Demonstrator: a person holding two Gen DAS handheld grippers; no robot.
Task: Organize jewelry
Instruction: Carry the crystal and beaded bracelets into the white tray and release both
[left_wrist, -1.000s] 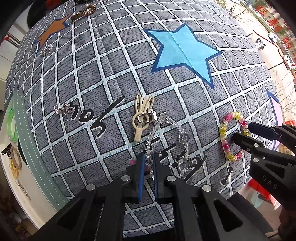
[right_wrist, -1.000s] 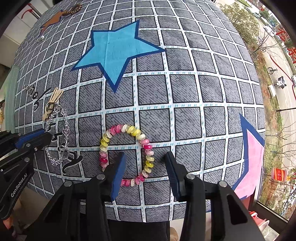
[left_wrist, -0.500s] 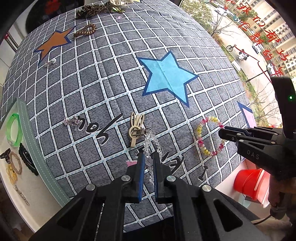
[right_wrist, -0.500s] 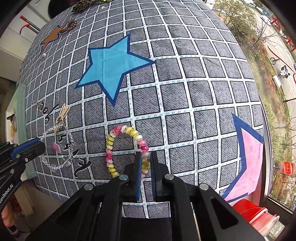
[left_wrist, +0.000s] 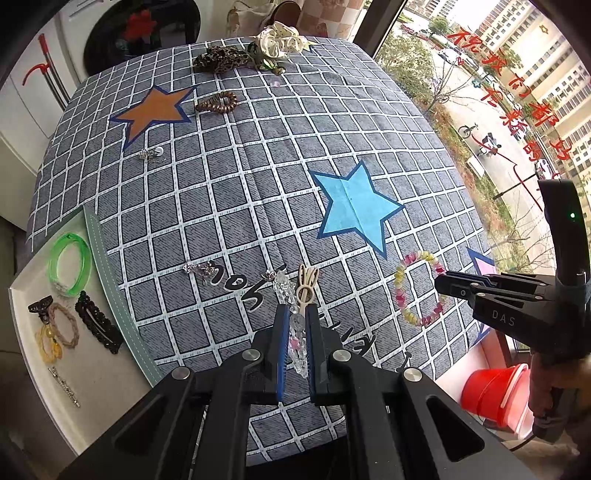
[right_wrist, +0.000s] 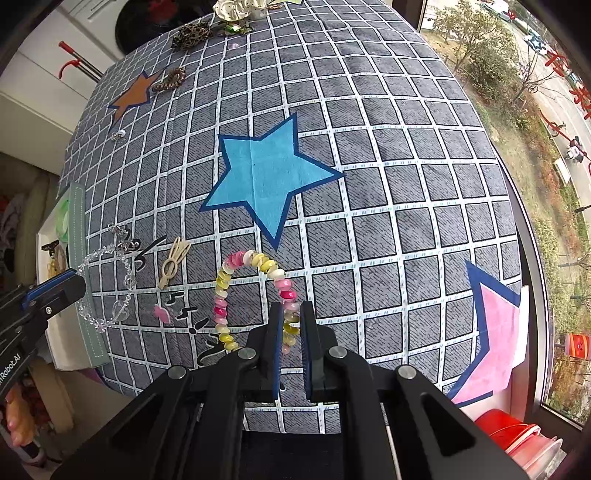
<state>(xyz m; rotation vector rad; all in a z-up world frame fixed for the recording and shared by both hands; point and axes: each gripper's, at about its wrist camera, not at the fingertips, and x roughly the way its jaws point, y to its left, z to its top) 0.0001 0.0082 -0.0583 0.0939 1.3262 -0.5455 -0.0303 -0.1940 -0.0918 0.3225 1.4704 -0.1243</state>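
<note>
Above the near edge of a round table (left_wrist: 236, 177) draped in grey checked cloth, two hand-held grippers each hold a bracelet. At the left gripper (left_wrist: 295, 332), the jaws are clamped on a clear crystal bracelet (right_wrist: 107, 288), which hangs as an open loop off the fingertips, clear of the cloth. At the right gripper (right_wrist: 290, 332), the jaws are pinched together on a pink, yellow and white beaded bracelet (right_wrist: 236, 284), its loop hanging free of the cloth over the near right part of the tabletop.

A cream hair clip (left_wrist: 306, 288) lies on the cloth near the near edge, just beyond the left gripper's tips, with a small silver piece (left_wrist: 199, 268) to its left among black lettering. A blue star (left_wrist: 351, 210) marks the right half of the cloth and an orange star (left_wrist: 155, 110) the far left, beside a brown coiled band (left_wrist: 216, 102). Two scrunchies, one leopard-print (left_wrist: 221, 57) and one cream (left_wrist: 277, 38), sit at the far edge.

Off the table's left edge stands a white tray (left_wrist: 96, 402) with a pale green trim strip. It holds a green bangle (left_wrist: 70, 264), a black clip (left_wrist: 98, 321), braided hair ties and what may be a thin chain, too small to tell.
</note>
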